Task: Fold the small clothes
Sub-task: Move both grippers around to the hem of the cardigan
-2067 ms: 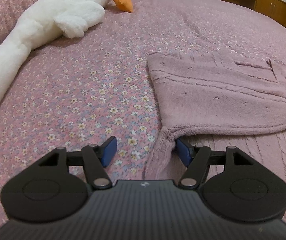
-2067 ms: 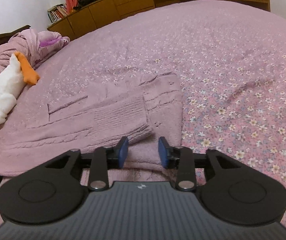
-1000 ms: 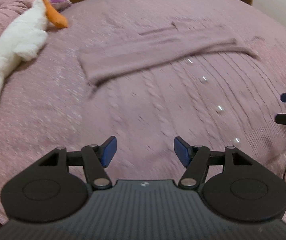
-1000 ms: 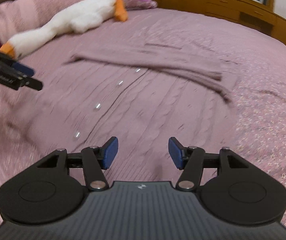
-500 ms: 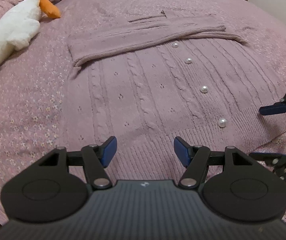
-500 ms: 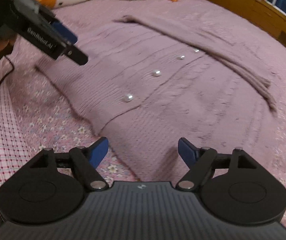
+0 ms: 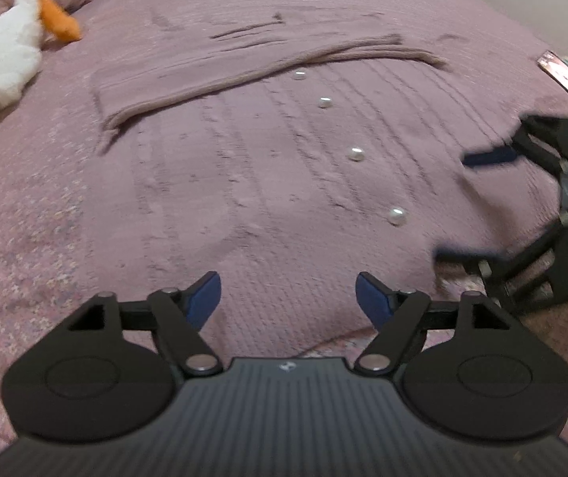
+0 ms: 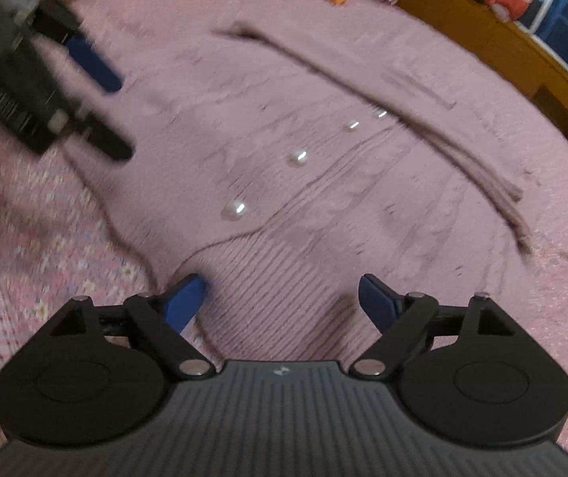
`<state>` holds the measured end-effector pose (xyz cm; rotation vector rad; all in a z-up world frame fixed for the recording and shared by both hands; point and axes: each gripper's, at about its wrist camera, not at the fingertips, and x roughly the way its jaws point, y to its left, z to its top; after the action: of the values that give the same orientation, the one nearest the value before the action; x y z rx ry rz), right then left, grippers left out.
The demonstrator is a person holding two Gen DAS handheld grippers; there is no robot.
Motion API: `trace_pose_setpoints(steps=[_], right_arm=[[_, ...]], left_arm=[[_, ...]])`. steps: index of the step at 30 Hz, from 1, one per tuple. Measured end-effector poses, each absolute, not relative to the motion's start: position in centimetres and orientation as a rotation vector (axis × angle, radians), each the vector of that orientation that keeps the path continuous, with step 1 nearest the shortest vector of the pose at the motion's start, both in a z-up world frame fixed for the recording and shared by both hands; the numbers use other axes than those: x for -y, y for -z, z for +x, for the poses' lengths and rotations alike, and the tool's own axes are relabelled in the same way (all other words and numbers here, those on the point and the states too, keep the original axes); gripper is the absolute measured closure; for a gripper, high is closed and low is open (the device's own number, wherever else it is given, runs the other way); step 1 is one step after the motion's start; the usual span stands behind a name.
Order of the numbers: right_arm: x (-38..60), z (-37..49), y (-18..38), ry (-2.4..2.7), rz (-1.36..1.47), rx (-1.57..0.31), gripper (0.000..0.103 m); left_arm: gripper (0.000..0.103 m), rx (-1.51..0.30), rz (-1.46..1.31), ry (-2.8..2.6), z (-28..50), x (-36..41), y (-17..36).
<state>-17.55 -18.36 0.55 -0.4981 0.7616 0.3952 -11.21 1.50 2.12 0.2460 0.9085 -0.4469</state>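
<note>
A big bed (image 7: 65,206) with a pink flowery cover is filling the room, and a wooden bed frame (image 8: 522,63) is showing at its far edge. A pink knitted cardigan (image 7: 244,167) is lying flat on the bed, front side up, with a row of round white buttons (image 7: 356,154) running down its middle. Its sleeves (image 7: 252,67) are lying folded across the top part. A white toy goose (image 7: 2,59) is resting near the head of the bed, well apart from the cardigan. The left hand-held gripper (image 7: 288,298) is hanging over the bottom hem near one corner, and its jaws have just been opening wider, with nothing pinched between them. The right hand-held gripper (image 8: 282,298) is hanging over the other bottom corner, its jaws also spread wide and holding nothing. The cardigan looks soft, light and floppy, so it will probably bend and sag when lifted. A good place to take hold is likely the thick ribbed hem at each bottom corner, because the two corners can then be lifted together. The buttons look hard and smooth, so pinching the knit beside them seems safer.
</note>
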Motion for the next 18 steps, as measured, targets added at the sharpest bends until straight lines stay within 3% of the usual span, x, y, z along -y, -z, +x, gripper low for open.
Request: trace_pose_setpoints(steps=[11, 18], right_arm=[[19.9, -15.7, -1.0, -0.344, -0.42, -0.761, 0.016], [20.0, -15.7, -0.7, -0.357, -0.381, -0.77, 0.016]], left_arm=[[0.022, -0.915, 0.509, 0.558, -12.8, 2.1, 0.9], [0.02, -0.808, 0.707, 0.473, -13.6, 3.6, 2.7]])
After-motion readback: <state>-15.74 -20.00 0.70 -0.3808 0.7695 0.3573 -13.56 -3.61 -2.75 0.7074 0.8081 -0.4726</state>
